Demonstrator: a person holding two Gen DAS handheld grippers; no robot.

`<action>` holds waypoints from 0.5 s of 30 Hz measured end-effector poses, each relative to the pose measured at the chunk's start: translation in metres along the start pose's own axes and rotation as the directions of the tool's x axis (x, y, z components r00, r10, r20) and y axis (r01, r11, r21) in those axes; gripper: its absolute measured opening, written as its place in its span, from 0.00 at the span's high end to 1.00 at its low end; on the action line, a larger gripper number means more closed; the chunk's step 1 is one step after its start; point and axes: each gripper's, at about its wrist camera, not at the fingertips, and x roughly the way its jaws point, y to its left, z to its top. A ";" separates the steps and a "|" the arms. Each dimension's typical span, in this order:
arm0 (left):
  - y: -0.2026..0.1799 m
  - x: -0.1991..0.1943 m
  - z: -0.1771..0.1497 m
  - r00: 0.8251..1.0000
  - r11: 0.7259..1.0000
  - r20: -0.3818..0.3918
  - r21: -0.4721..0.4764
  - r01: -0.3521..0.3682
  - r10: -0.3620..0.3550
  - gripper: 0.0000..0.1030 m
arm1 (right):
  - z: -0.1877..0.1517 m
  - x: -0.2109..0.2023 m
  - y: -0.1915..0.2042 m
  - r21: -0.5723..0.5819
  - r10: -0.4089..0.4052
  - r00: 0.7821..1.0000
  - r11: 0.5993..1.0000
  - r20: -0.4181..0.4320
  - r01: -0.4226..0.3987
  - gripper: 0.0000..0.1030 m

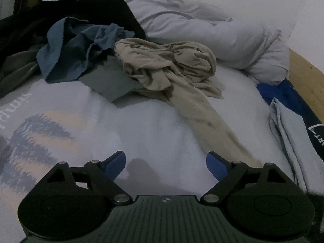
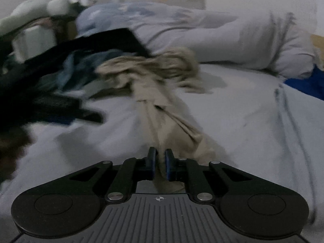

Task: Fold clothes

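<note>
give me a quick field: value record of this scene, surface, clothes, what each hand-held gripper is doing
surface: bed with a pale printed cover
pile: blue garment, grey garment and black garment heaped at the back left
garment in work: beige garment, bunched at the pile, one end stretched out toward the cameras
folded item: light blue cloth at the right edge of the bed
bedding: rolled white duvet behind the pile
left hand-held gripper: open, nothing between its jaws
right hand-held gripper: shut on the stretched end of the beige garment
</note>
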 end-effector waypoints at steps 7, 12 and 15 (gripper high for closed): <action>0.004 -0.010 -0.001 0.999 0.999 0.015 0.028 -0.037 0.036 0.07 | -0.026 -0.016 0.043 -0.170 0.095 0.988 0.979 -0.123 -0.115 0.74; 0.007 -0.013 0.001 0.998 0.998 0.028 0.034 -0.056 0.055 0.06 | -0.019 -0.032 0.003 -0.043 0.066 0.998 0.997 -0.023 -0.067 0.62; 0.008 -0.012 0.001 0.998 0.998 0.028 0.030 -0.062 0.061 0.06 | -0.015 -0.027 -0.032 0.090 0.007 1.000 0.996 0.014 -0.008 0.57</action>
